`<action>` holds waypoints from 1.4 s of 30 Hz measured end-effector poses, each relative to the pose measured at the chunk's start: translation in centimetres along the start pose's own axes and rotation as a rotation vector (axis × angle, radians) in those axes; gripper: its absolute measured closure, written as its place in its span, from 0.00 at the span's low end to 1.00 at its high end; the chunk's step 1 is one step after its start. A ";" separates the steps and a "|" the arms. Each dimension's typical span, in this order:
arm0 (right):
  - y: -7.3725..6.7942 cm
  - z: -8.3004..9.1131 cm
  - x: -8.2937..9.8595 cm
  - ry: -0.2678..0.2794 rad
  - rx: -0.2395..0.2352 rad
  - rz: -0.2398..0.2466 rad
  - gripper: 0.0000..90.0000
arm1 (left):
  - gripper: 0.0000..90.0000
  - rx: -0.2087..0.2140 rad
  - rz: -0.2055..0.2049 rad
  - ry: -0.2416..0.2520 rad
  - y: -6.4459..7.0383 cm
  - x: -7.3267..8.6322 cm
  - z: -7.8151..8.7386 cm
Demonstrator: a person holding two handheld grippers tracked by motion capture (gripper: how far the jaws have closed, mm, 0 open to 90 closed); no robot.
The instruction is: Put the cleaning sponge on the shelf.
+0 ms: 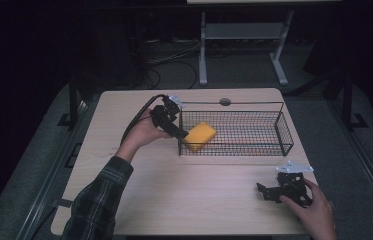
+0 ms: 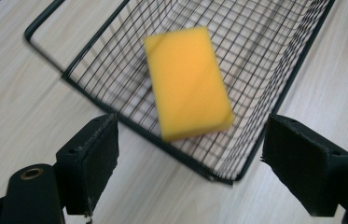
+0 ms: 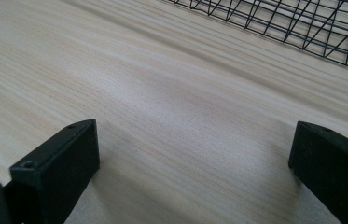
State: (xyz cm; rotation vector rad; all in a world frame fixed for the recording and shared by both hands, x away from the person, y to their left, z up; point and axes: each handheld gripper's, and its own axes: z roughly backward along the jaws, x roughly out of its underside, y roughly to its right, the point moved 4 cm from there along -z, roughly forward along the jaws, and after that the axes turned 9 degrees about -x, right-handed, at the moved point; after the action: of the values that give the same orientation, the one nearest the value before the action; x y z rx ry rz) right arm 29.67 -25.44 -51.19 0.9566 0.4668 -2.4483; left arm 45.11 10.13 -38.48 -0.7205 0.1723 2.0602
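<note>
A yellow sponge (image 1: 200, 135) lies tilted at the left end of the black wire basket (image 1: 254, 147). My left gripper (image 1: 179, 131) hangs just over the basket's left rim, open. In the left gripper view the sponge (image 2: 188, 84) looks blurred above the basket floor (image 2: 255, 42), ahead of the wide-apart jaws of my left gripper (image 2: 190, 168) and touching neither. My right gripper (image 1: 269, 192) rests low over the table near the front right corner, open. The right gripper view has bare wood between the jaws of my right gripper (image 3: 190, 168) and the basket (image 3: 302, 23) farther off.
The basket stands across the middle right of the light wood table (image 1: 174, 195), whose round cable hole (image 1: 225, 102) sits at the back edge. Beyond the table, a white desk frame (image 1: 244, 35) and cables (image 1: 174, 60) stand on the dark floor.
</note>
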 end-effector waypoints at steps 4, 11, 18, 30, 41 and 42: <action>0.0 0.0 0.0 0.000 0.000 0.000 0.01 | 0.20 -0.019 0.030 0.018 0.0 1.6 0.9; 0.0 0.0 0.0 0.000 0.000 0.000 0.01 | 0.21 -0.050 0.082 0.031 0.5 5.2 2.0; 0.0 0.0 0.0 0.000 0.000 -0.002 0.01 | 0.21 -0.063 0.119 0.046 1.3 8.2 2.7; 0.0 0.0 0.0 0.000 0.000 -0.001 0.01 | 0.21 -0.091 0.159 0.048 3.1 13.1 3.2; 0.0 0.0 0.0 0.000 0.000 -0.001 0.01 | 0.21 -0.141 0.181 0.077 4.5 16.7 4.2; 0.0 0.0 0.0 0.000 0.000 0.000 0.01 | 0.21 -0.145 0.180 0.077 4.6 17.0 4.2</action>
State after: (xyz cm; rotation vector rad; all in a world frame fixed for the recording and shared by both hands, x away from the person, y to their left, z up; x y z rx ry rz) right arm 29.67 -25.44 -51.19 0.9565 0.4667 -2.4487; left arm 32.70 21.50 -45.17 -0.9023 0.1360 2.2347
